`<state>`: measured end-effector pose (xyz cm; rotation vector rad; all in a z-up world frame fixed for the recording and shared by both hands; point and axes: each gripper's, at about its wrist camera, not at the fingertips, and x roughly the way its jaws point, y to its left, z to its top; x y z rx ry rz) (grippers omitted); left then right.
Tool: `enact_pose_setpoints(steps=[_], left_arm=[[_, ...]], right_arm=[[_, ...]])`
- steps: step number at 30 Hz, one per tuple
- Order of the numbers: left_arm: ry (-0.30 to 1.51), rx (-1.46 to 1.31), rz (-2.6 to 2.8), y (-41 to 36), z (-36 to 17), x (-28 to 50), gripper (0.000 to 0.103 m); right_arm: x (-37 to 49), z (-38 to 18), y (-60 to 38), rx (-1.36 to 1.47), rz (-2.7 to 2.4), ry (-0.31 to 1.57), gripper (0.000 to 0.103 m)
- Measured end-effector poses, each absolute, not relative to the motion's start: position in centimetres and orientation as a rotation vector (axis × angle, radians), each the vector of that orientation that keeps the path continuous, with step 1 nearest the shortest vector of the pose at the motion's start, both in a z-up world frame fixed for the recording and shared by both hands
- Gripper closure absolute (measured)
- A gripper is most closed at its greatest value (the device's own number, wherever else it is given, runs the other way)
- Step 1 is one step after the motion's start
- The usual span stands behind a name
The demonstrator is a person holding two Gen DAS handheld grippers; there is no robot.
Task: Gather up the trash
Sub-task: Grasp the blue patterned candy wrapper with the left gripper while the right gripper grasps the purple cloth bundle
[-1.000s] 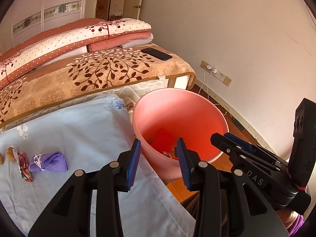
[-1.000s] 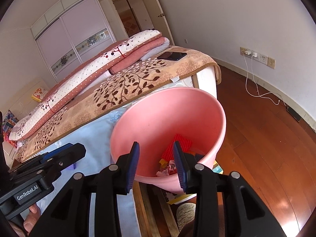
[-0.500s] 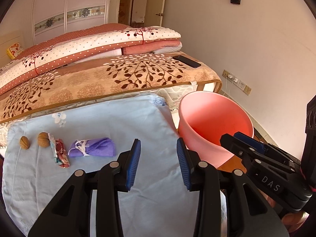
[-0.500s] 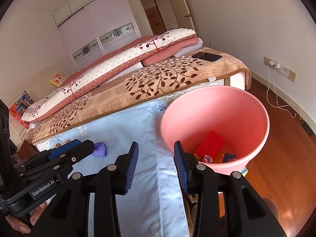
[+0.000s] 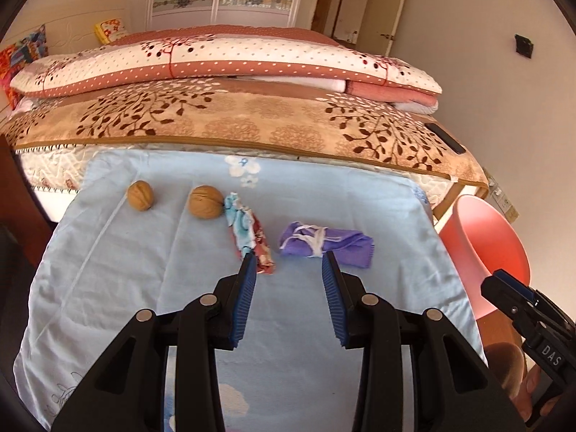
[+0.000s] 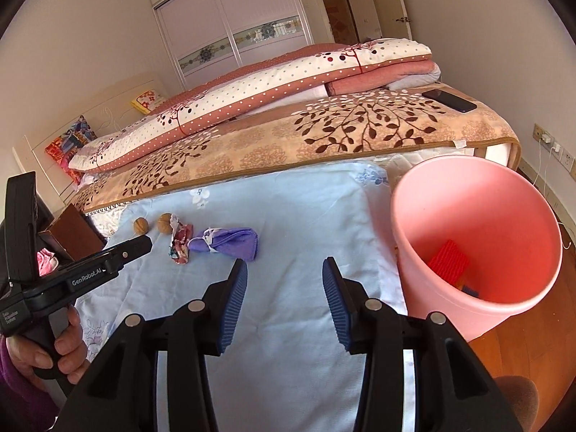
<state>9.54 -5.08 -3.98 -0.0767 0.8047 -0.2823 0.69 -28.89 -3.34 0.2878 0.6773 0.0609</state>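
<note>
A home bedroom: bed (image 6: 360, 144) with folded quilts (image 6: 288, 75), sliding-door wardrobe (image 6: 234, 28), wooden floor (image 6: 540, 352).

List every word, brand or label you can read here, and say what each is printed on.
"DAS": on the right claw body, seen from the left wrist view.
"GenRobot.AI": on the left claw body, seen from the right wrist view.
Small white label lower on the left claw's handle: too small to read.
</note>
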Motion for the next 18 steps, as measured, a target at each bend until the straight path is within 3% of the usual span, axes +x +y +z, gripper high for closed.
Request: enact_pose_setpoints(steps=[18], left_arm=[[0.951,-0.185,-0.152,-4.4,-9.0,17.0,0.065]], right_arm=[[7.5,-5.9,-26.2,0.178,0.226,0.779,0.047]])
